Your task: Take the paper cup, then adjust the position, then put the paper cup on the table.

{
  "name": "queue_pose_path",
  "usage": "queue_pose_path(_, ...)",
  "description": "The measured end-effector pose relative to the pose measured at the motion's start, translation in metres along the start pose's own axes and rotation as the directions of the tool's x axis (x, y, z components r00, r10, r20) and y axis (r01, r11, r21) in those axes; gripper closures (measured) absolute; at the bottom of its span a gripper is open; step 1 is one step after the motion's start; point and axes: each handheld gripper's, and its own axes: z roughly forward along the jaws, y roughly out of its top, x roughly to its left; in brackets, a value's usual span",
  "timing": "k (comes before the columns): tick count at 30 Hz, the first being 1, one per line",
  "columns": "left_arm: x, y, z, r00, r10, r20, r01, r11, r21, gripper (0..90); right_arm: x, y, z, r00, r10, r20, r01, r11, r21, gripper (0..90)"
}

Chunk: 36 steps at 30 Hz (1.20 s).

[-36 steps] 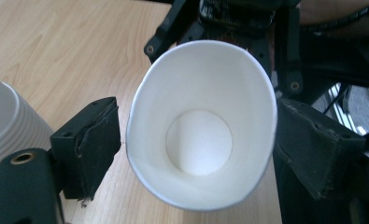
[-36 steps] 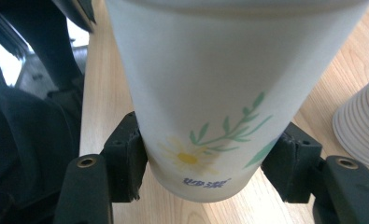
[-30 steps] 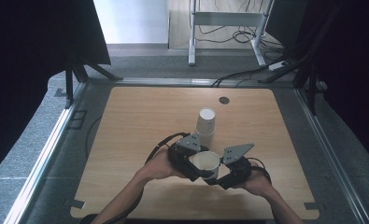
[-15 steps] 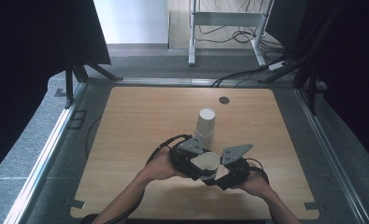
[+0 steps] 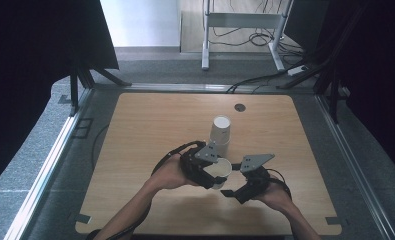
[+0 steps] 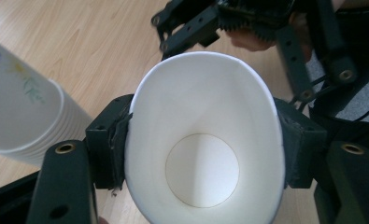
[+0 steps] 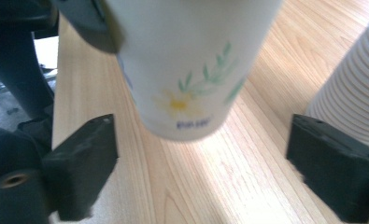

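Observation:
A white paper cup (image 6: pixel 205 149) with a flower print (image 7: pixel 191 70) is squeezed oval between the pads of my left gripper (image 6: pixel 205 140), which has just closed on its sides. It hangs just above the table, near the front (image 5: pixel 219 170). My right gripper (image 7: pixel 203 158) has just been opening. Its jaws stand wide on either side of the cup's base, clear of the wall. In the high view it sits to the right of the cup (image 5: pixel 230 189), facing my left gripper (image 5: pixel 212 172).
A stack of upside-down paper cups (image 5: pixel 220 129) stands on the wooden table (image 5: pixel 150 130) just behind the grippers, close to the held cup (image 7: pixel 355 88). A small round dark hole (image 5: pixel 240 107) lies near the far edge. Dark curtains flank the table.
My right gripper's jaws have spread apart and come off the cup. My left gripper has tightened on it. Both hands stay in place.

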Motion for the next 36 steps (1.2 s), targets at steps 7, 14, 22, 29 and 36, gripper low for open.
queue_pose_path(7, 0.005, -0.003, -0.005, 0.9990, -0.030, -0.034, 0.030, 0.9995, 0.007, 31.3, -0.001, -0.006, -0.004, 0.9990, 0.017, 0.041, -0.017, 1.000, -0.009, 1.4)
queue_pose_path(14, 0.009, -0.007, -0.010, 0.9964, -0.049, -0.070, 0.051, 0.9985, 0.020, 31.2, -0.002, -0.013, -0.009, 0.9954, 0.030, 0.091, -0.029, 1.000, -0.010, 0.0)
queue_pose_path(22, 0.012, -0.012, -0.012, 0.9930, -0.062, -0.101, 0.066, 0.9971, 0.038, 31.2, -0.003, -0.021, -0.017, 0.9890, 0.039, 0.143, -0.039, 0.999, 0.002, 0.0)
queue_pose_path(29, 0.017, -0.018, -0.016, 0.9869, -0.084, -0.138, 0.093, 0.9941, 0.057, 31.3, -0.006, -0.030, -0.023, 0.9830, 0.065, 0.172, -0.065, 0.998, -0.007, 0.0)
queue_pose_path(36, 0.025, -0.024, -0.023, 0.9750, -0.114, -0.191, 0.129, 0.9892, 0.070, 31.3, -0.008, -0.036, -0.029, 0.9745, 0.096, 0.203, -0.091, 0.995, -0.032, 0.0)
